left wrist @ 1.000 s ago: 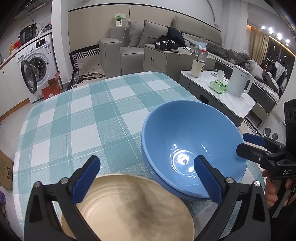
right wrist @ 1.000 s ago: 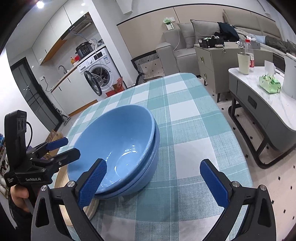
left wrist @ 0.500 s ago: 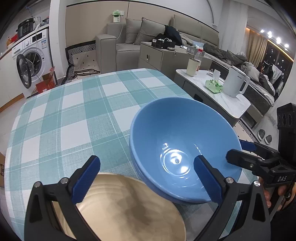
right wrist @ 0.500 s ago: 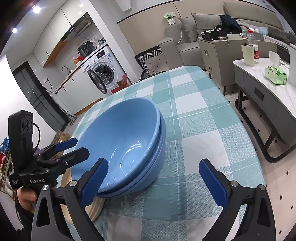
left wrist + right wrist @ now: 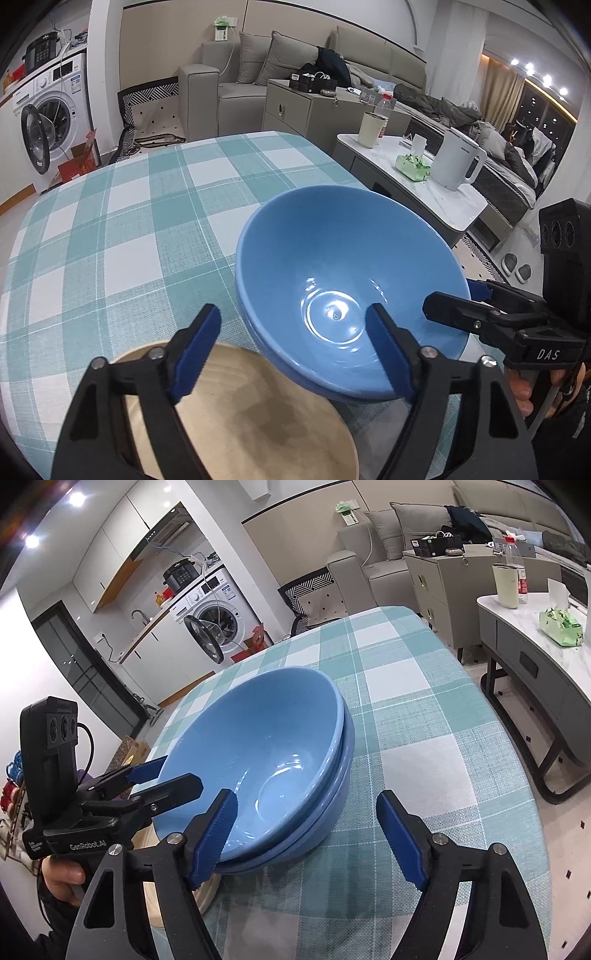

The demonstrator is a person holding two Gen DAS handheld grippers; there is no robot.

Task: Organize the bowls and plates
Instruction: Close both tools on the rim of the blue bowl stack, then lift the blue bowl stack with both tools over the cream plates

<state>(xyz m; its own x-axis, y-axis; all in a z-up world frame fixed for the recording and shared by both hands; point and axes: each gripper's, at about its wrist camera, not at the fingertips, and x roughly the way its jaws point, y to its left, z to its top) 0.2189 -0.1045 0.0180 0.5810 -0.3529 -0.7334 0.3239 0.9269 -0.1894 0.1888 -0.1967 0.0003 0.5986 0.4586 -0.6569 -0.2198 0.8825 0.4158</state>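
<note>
Two blue bowls (image 5: pixel 332 280) sit nested on the teal checked tablecloth (image 5: pixel 122 236); they also show in the right wrist view (image 5: pixel 266 760). A beige plate (image 5: pixel 243 417) lies beside them at the near edge, its rim partly under the bowls; a sliver shows in the right wrist view (image 5: pixel 207 890). My left gripper (image 5: pixel 295 350) is open, above the plate's far rim and the bowls' near side. My right gripper (image 5: pixel 306 838) is open, straddling the bowls' near rim, and shows in the left wrist view (image 5: pixel 458 299) at the bowls' right side.
A white side table (image 5: pixel 413 184) with a kettle (image 5: pixel 456 166), a cup and a green tissue pack stands right of the table. A sofa and grey cabinet (image 5: pixel 306 107) are behind. A washing machine (image 5: pixel 48 122) is at far left.
Both grippers have narrowed their jaws a little while staying open. The left wrist view has drifted left and closer over the plate and bowls. The bowls and plate have not moved.
</note>
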